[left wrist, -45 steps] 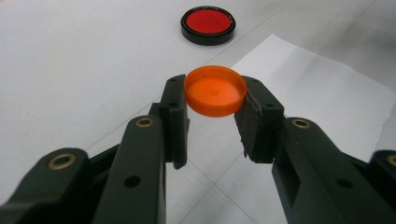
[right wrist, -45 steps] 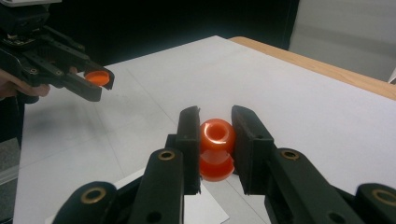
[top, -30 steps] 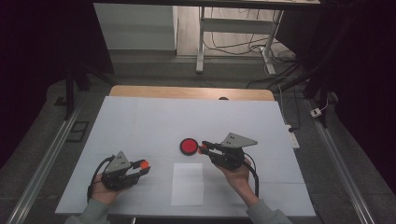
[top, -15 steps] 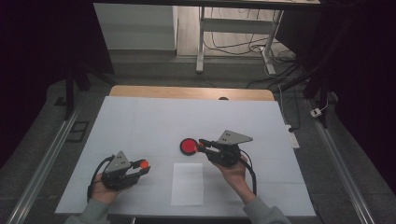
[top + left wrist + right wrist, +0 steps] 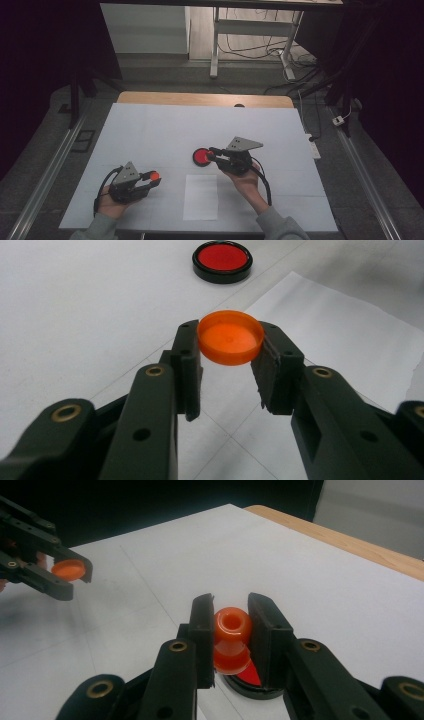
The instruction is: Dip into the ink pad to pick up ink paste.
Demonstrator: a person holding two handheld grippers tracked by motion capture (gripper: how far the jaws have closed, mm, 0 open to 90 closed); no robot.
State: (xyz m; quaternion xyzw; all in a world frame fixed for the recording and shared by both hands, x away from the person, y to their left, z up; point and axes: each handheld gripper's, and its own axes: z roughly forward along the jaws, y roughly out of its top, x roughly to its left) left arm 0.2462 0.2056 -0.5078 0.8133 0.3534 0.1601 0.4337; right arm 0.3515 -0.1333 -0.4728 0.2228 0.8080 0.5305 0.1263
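Left gripper (image 5: pixel 150 181) at about 7 o'clock on the white table cover (image 5: pixel 150 130), jaws closed to a narrow gap on a small round orange plastic cap (image 5: pixel 230 337), pinched by its rim on two opposite sides and held clear of the surface. The right gripper view also shows the cap (image 5: pixel 68 569) in the left gripper (image 5: pixel 60 575).

Right gripper (image 5: pixel 231 635) near table centre, jaws closed on a small orange plastic bottle with open round mouth (image 5: pixel 232 632), gripped across the body just under the neck, directly over a red disc in a black round rim (image 5: pixel 222 260). Can't tell if the bottle base touches the disc.

White paper sheet (image 5: pixel 201 196) lies at 6 o'clock, between the hands, untouched.

Handling guess: cap and bottle look light, rigid, smooth plastic, so likely slippery under the pads. Bottle probably thin-walled, may deform if squeezed hard. Best hold on the cap is the rim edges as now; on the bottle, the body below the neck, leaving the mouth free.
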